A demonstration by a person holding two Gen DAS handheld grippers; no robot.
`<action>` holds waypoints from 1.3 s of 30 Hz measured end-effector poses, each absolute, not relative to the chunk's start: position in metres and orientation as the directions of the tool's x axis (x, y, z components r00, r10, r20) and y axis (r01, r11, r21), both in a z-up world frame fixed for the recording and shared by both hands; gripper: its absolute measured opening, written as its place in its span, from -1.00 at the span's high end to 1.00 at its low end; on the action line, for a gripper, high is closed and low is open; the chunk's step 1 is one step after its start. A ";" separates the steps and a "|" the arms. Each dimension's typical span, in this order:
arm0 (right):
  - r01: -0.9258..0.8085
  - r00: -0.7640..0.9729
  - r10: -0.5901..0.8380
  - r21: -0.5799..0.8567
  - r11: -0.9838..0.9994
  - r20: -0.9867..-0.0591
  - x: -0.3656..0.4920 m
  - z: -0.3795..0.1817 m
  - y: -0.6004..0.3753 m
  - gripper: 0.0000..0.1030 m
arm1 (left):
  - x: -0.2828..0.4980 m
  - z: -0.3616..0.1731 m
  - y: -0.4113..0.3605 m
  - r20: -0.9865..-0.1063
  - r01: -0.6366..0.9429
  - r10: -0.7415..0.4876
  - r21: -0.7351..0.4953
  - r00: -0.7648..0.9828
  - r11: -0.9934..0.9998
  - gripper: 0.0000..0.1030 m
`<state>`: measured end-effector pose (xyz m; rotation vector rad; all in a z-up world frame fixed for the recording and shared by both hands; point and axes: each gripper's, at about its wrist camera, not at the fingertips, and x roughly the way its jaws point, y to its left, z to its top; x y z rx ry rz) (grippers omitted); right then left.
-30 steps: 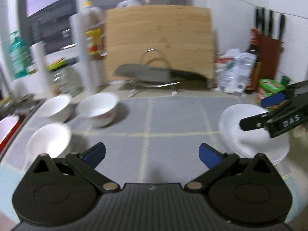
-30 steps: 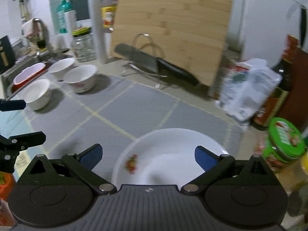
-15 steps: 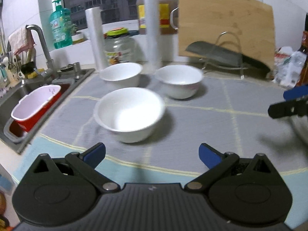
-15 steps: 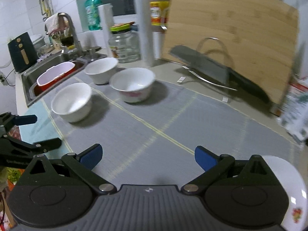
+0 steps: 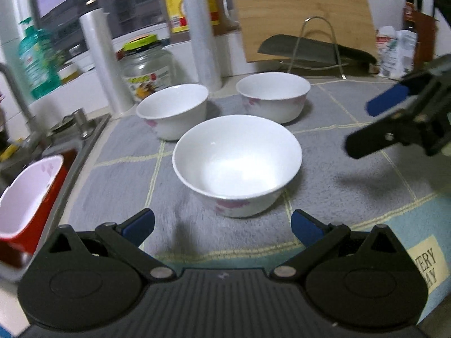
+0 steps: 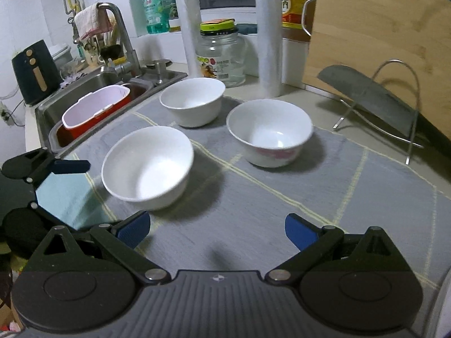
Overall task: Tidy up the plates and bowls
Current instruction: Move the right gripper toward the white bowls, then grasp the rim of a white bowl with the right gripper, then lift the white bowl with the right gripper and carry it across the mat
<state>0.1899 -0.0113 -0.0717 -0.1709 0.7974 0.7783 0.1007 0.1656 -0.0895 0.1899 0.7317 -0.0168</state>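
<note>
My left gripper (image 5: pixel 222 224) is spread wide and empty, its blue-padded fingers (image 5: pixel 139 222) held just short of the nearest white ceramic bowl (image 5: pixel 237 163), which sits upright on the grey checked mat (image 5: pixel 366 186). My right gripper (image 6: pixel 217 229) is likewise spread and empty above the mat, right of that bowl. Farther back stand two more white bowls with pink flower prints, one on the left (image 5: pixel 173 109) and one on the right (image 5: pixel 273 95), apart from each other. Behind them lean a wooden cutting board (image 5: pixel 301 14) and a cleaver on a wire rack (image 5: pixel 315 49).
</note>
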 end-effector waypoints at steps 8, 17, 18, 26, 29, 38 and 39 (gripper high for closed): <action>-0.712 0.429 0.614 0.171 0.681 -0.663 0.206 -0.073 0.026 -0.95 | 0.116 -0.095 0.175 -0.656 0.148 -0.013 0.150 0.755 0.978 -0.98; -0.728 0.352 0.654 0.243 0.641 -0.670 0.230 -0.089 0.053 -0.42 | 0.122 -0.091 0.178 -0.642 0.224 -0.097 0.119 0.761 0.967 -0.83; -0.729 0.347 0.654 0.245 0.639 -0.672 0.231 -0.090 0.055 -0.31 | 0.123 -0.091 0.179 -0.642 0.233 -0.107 0.115 0.759 0.966 -0.75; -0.743 0.325 0.678 0.265 0.614 -0.659 0.230 -0.089 0.057 -0.05 | 0.125 -0.090 0.180 -0.642 0.259 -0.129 0.113 0.756 0.959 -0.73; -0.745 0.327 0.676 0.260 0.614 -0.660 0.228 -0.089 0.057 -0.05 | 0.125 -0.090 0.180 -0.645 0.263 -0.129 0.115 0.754 0.958 -0.73; -0.755 0.337 0.671 0.236 0.611 -0.660 0.220 -0.080 0.053 -0.06 | 0.123 -0.087 0.177 -0.655 0.268 -0.125 0.122 0.745 0.956 -0.73; -0.755 0.340 0.671 0.235 0.613 -0.658 0.218 -0.078 0.051 -0.06 | 0.123 -0.086 0.176 -0.653 0.269 -0.129 0.120 0.746 0.956 -0.73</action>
